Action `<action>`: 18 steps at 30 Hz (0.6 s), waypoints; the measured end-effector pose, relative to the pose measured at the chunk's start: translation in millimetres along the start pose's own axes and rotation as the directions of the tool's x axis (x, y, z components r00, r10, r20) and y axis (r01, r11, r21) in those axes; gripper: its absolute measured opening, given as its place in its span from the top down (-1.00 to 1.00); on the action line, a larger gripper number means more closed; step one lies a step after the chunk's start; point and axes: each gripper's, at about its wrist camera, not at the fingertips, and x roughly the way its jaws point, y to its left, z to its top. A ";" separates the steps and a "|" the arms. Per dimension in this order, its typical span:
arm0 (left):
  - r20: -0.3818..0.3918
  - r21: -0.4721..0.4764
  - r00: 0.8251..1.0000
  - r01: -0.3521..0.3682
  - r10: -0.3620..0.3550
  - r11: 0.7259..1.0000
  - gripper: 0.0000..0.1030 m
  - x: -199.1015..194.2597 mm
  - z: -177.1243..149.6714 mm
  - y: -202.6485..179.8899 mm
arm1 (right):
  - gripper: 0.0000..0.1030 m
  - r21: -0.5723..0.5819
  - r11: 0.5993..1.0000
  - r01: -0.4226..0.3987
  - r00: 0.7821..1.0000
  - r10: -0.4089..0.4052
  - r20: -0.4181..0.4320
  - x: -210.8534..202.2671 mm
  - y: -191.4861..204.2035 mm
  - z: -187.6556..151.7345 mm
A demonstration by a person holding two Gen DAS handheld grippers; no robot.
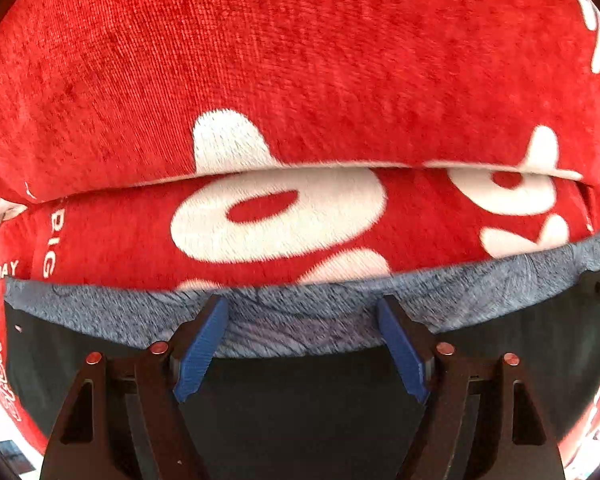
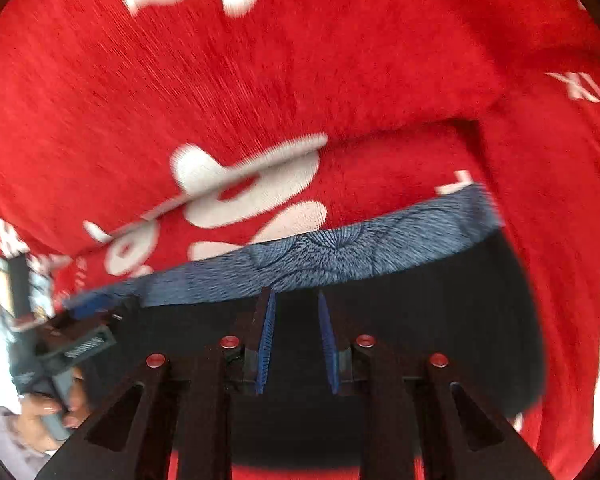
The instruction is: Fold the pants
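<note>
While both views are filled with a red blanket [image 1: 300, 60] with white shapes, the pants [image 1: 300, 392] are seen low in each frame as a dark cloth with a blue-grey band [image 1: 320, 320] along its top edge. In the left wrist view, the left gripper [image 1: 302, 316] is pointed steeply down, and its blue pads [image 1: 200, 352] are spread wide apart over the band with nothing pinched. In the right wrist view, the right gripper [image 2: 296, 300] is also aimed down at the band [image 2: 340, 248]. Its pads [image 2: 266, 344] are held close together with a thin gap, and no cloth is seen between them.

At the lower left of the right view, a hand [image 2: 44, 412] is seen wrapped around a grey handle. Small white letters "BIG" and "DAY" can be read on the blanket at the left edge of the left view. Other white letters are cut off or smeared. The right view is blurred, and the objects at its left edge cannot be made out.
</note>
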 end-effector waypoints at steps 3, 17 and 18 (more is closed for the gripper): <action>-0.013 -0.013 1.000 -0.023 0.023 1.000 -0.61 -2.5 2.2 4.3 | 0.77 0.003 0.998 0.061 0.997 -0.061 0.043 2.8 -16.0 10.5; -0.100 0.099 0.994 -0.035 0.045 0.994 -0.61 -42.1 -97.7 -22.0 | 0.54 0.051 0.998 -0.042 0.994 0.047 -0.100 -35.0 -21.5 -66.8; -0.100 0.084 0.994 -0.029 0.037 0.996 -0.61 -44.7 -98.1 -20.0 | 0.55 0.045 0.999 -0.011 0.992 0.016 -0.125 -27.2 -20.7 -77.2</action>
